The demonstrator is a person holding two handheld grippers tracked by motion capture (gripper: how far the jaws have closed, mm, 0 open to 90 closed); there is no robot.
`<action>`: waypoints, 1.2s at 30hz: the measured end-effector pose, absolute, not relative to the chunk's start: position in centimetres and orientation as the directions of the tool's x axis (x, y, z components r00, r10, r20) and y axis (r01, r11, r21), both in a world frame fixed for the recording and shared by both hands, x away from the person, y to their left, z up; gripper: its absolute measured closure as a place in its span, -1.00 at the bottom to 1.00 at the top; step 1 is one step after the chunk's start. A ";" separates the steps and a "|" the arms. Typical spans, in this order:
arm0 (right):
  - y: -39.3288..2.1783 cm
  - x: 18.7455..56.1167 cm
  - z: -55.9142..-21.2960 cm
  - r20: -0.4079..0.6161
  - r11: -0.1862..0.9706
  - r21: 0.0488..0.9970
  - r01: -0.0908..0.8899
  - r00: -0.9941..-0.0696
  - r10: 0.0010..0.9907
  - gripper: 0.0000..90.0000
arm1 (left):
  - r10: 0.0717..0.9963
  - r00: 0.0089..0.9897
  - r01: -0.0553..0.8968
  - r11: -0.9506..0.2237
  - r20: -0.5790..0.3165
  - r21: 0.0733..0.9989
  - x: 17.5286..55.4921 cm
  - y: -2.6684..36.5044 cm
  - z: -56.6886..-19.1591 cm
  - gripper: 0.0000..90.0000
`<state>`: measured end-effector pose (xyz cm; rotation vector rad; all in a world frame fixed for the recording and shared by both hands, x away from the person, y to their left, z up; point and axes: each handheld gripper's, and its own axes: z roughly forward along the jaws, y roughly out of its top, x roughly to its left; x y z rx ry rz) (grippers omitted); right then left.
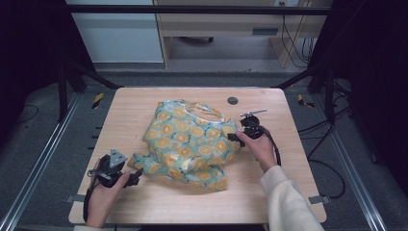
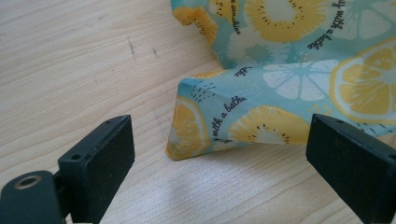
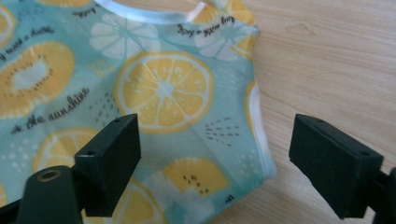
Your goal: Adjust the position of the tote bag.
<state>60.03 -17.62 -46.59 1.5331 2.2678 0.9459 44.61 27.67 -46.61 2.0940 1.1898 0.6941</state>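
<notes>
Garment (image 1: 192,144), teal with a citrus-slice print, lies crumpled at the middle of the table (image 1: 144,103), neckline toward the far edge. High view: my left gripper (image 1: 137,177) rests near the front-left corner, just beside the garment's lower-left tip; my right gripper (image 1: 234,137) sits at the garment's right edge. Left gripper view: my jaws stand wide apart, the folded cloth corner (image 2: 187,135) lying on the wood between and just beyond them, untouched. Right gripper view: my jaws stand open over the garment's hemmed edge (image 3: 254,116), one over cloth, one over bare wood, gripping nothing.
</notes>
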 end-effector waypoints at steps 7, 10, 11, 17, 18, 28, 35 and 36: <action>-18.3 59.5 -47.2 0.142 0.251 0.618 0.745 -0.420 0.896 -0.47 | 0.879 0.456 0.549 -0.403 0.142 0.732 44.6 27.6 -46.6 -0.82; -18.3 59.4 -47.2 0.144 0.253 0.621 0.742 -0.425 0.894 -0.37 | 0.878 0.456 0.550 -0.405 0.144 0.730 44.6 27.5 -46.6 -0.82; -18.3 59.4 -47.1 0.146 0.255 0.621 0.741 -0.429 0.891 -0.32 | 0.878 0.456 0.551 -0.406 0.144 0.729 44.6 27.5 -46.6 -0.82; -18.0 59.3 -47.1 0.142 0.263 0.620 0.739 -0.435 0.889 -0.10 | 0.878 0.456 0.550 -0.405 0.144 0.730 44.6 27.6 -46.6 -0.82; -18.0 59.3 -47.2 0.142 0.261 0.621 0.739 -0.433 0.890 -0.08 | 0.879 0.456 0.550 -0.405 0.144 0.731 44.6 27.6 -46.6 -0.82; -18.1 59.1 -47.6 0.147 0.273 0.605 0.748 -0.442 0.885 0.34 | 0.878 0.461 0.547 -0.394 0.126 0.738 44.6 27.5 -46.5 -0.82; -18.3 58.8 -47.5 0.156 0.275 0.622 0.733 -0.460 0.874 0.72 | 0.878 0.461 0.547 -0.392 0.124 0.739 44.6 27.5 -46.5 -0.82; -18.2 58.8 -47.4 0.160 0.277 0.631 0.724 -0.471 0.868 0.83 | 0.878 0.461 0.547 -0.393 0.125 0.739 44.6 27.4 -46.5 -0.81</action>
